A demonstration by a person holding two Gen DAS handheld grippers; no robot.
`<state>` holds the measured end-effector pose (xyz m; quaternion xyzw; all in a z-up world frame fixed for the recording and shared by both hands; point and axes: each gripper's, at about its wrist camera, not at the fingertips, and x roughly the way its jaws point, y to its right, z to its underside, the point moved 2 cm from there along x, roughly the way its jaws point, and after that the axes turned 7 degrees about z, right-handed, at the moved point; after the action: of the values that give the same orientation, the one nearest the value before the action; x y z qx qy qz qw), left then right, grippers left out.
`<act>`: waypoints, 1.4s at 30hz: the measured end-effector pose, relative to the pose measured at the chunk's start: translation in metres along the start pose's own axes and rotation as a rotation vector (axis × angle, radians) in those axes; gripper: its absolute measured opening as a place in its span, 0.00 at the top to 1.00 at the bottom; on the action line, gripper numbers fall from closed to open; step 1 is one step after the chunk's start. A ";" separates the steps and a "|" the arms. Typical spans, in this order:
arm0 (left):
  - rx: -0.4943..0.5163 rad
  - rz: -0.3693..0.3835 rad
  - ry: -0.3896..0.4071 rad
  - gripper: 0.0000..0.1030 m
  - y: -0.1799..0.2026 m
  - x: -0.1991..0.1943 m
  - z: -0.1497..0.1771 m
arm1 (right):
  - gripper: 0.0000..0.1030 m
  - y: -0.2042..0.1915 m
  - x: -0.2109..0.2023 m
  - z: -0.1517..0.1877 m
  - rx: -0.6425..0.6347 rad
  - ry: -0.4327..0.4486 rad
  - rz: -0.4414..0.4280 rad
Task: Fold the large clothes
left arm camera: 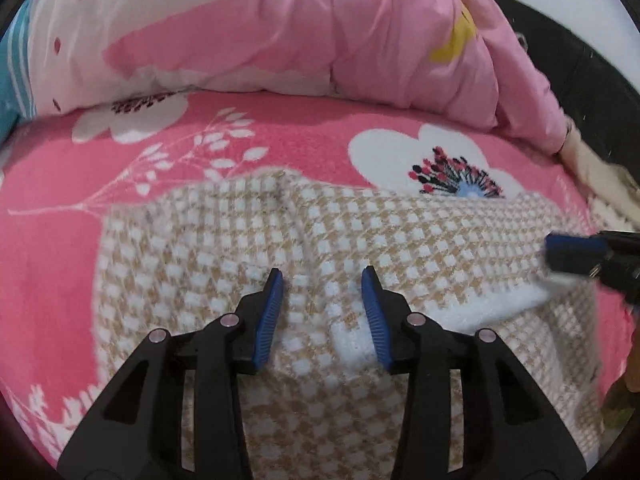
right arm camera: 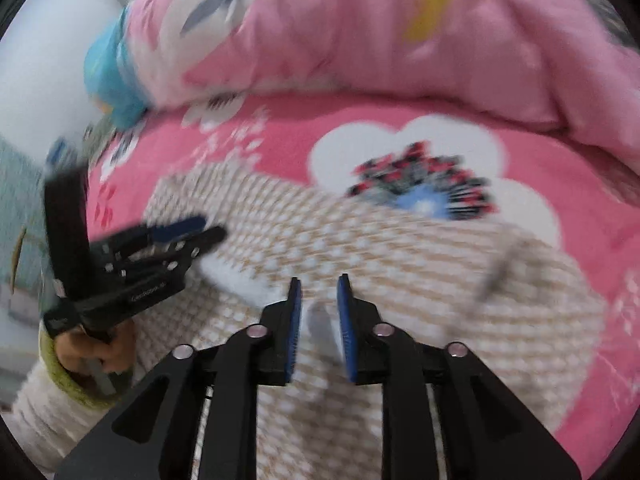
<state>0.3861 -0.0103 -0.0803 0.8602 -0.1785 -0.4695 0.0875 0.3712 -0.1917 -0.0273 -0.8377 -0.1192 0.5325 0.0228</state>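
Checked garment (left arm camera: 224,264) spread on pink bedsheet (left arm camera: 60,208), left gripper (left arm camera: 322,276) above it with fingers apart, nothing pinched, right gripper (right arm camera: 319,280) fingers narrowly parted around a white fold (right arm camera: 320,324), grip unclear, quilt (left arm camera: 320,40) behind

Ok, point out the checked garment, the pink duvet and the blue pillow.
checked garment (left arm camera: 400,240), left wrist view, flat middle of the weave.
pink duvet (left arm camera: 360,32), left wrist view, bunched pink fold.
blue pillow (right arm camera: 108,80), right wrist view, its blue end.

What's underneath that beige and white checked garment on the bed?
The checked garment lies on a pink floral bed cover, which shows around its edges. Whatever is beneath its middle is covered.
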 end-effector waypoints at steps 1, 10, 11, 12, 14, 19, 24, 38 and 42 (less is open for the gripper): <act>0.001 0.003 0.003 0.61 -0.001 -0.001 0.001 | 0.77 0.007 -0.007 0.001 0.010 0.016 0.007; 0.049 0.013 0.051 0.60 0.000 -0.003 0.009 | 0.64 0.034 0.009 0.033 -0.021 -0.057 0.237; 0.052 0.016 0.053 0.60 0.000 -0.003 0.009 | 0.64 0.029 -0.004 0.027 -0.031 -0.023 0.293; 0.048 0.024 0.055 0.60 -0.001 -0.003 0.009 | 0.64 0.024 -0.014 0.023 -0.061 0.014 0.339; 0.038 0.036 0.056 0.60 -0.004 -0.003 0.008 | 0.64 0.004 -0.034 0.009 -0.134 0.108 0.405; 0.038 0.037 0.063 0.60 -0.005 -0.003 0.008 | 0.64 -0.043 -0.021 -0.023 -0.182 0.174 0.232; 0.041 0.040 0.074 0.60 -0.006 -0.004 0.010 | 0.64 -0.070 0.063 -0.027 -0.185 0.078 0.140; 0.041 0.059 0.079 0.59 -0.009 -0.004 0.011 | 0.64 0.003 0.063 -0.004 -0.072 0.045 0.274; 0.054 0.036 0.082 0.59 -0.006 -0.005 0.012 | 0.64 0.005 0.034 -0.007 0.004 0.074 0.230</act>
<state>0.3753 -0.0026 -0.0850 0.8774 -0.2030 -0.4272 0.0799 0.3921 -0.1879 -0.0552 -0.8648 -0.0203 0.5007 -0.0325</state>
